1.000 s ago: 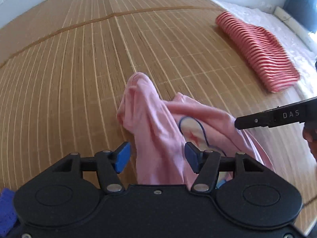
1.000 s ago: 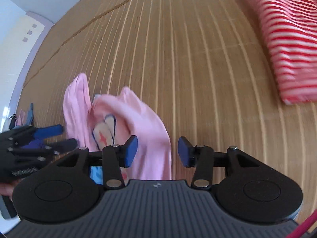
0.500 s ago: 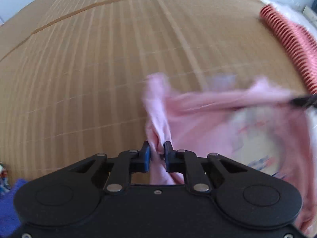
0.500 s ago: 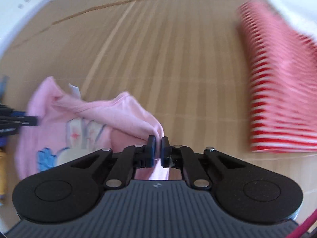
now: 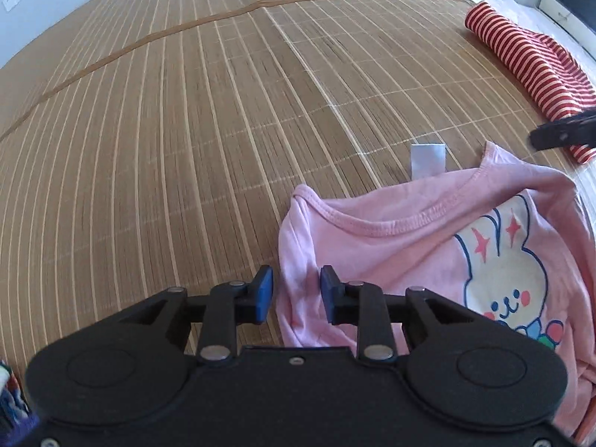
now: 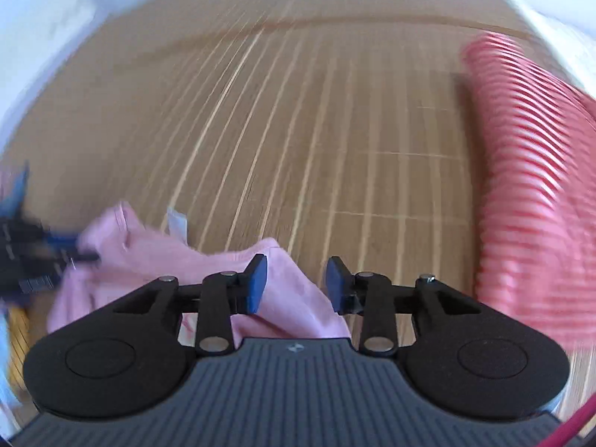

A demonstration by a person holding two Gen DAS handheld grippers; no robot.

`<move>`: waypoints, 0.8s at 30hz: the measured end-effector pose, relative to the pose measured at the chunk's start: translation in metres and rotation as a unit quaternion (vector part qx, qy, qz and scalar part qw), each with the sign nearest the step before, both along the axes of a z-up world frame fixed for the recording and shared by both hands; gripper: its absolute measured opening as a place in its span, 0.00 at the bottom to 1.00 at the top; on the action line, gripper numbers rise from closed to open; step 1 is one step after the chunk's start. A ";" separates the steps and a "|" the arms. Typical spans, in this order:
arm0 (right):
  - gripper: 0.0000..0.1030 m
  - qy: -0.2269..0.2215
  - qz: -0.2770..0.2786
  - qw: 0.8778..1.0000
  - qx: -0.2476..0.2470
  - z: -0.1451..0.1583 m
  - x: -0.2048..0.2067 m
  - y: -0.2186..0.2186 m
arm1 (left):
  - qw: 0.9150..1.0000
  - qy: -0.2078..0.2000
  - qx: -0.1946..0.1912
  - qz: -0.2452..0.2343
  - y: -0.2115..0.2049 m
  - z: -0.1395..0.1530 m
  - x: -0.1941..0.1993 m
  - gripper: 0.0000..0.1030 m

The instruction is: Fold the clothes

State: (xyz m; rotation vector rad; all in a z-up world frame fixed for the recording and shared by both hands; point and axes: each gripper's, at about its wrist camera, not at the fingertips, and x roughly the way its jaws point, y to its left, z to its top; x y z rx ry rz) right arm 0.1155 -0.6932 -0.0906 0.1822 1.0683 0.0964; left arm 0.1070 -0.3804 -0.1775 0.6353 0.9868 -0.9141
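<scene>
Left wrist view: left gripper (image 5: 296, 290) at 6 o'clock, blue pads (image 5: 263, 292) spread apart, nothing pinched; a soft fold of the shirt (image 5: 391, 257) lying in the gap between them. Pink knit shirt spread from 6 to 3 o'clock on the mat (image 5: 186, 130), ribbed neckline curving across its top edge, white tag (image 5: 427, 160) standing up just beyond it at about 2 o'clock. Printed on the front: a white rabbit (image 5: 506, 279) with dark blue outline, red stars and pink cheeks. Mat of thin woven bamboo slats, tan, crossed by pale stitched lines and one darker band at 11 to 1 o'clock. Folded red-and-white striped cloth (image 5: 536, 63) at 2 o'clock, near the mat's edge, well apart from the shirt. Black tip of the right gripper (image 5: 558, 134) entering at 3 o'clock, just above the shirt's shoulder; too little shown here to tell its state.

Right wrist view, heavily blurred: right gripper (image 6: 296, 283) at 6 o'clock, blue pads (image 6: 257, 283) parted, holding nothing; pink shirt (image 6: 283, 298) bunched under and between them, reaching out to 9 o'clock. Left gripper (image 6: 80, 253) a dark smear at 9 o'clock, touching the shirt's far corner. Tag (image 6: 178, 223) at 10 o'clock. Striped cloth (image 6: 529, 186) a tall ridged shape at 3 o'clock, apart from the shirt. Slatted mat (image 6: 298, 111) filling the rest.
</scene>
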 end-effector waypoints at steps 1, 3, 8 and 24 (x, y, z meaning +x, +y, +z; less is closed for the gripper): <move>0.39 0.003 0.020 1.000 -0.004 -0.003 0.006 0.004 | 1.000 -0.002 0.001 -0.004 -0.002 -0.002 0.000 0.29; 0.39 0.015 0.050 0.998 -0.021 -0.011 0.016 0.011 | 1.000 -0.006 0.004 -0.012 -0.006 -0.005 0.000 0.29; 0.09 0.003 0.078 0.996 -0.035 -0.017 0.017 0.024 | 0.999 -0.016 0.011 -0.033 -0.016 -0.014 -0.001 0.29; 0.30 -0.012 -0.003 1.000 -0.002 0.013 -0.010 -0.003 | 0.996 -0.061 -0.005 -0.061 -0.036 -0.004 0.008 0.33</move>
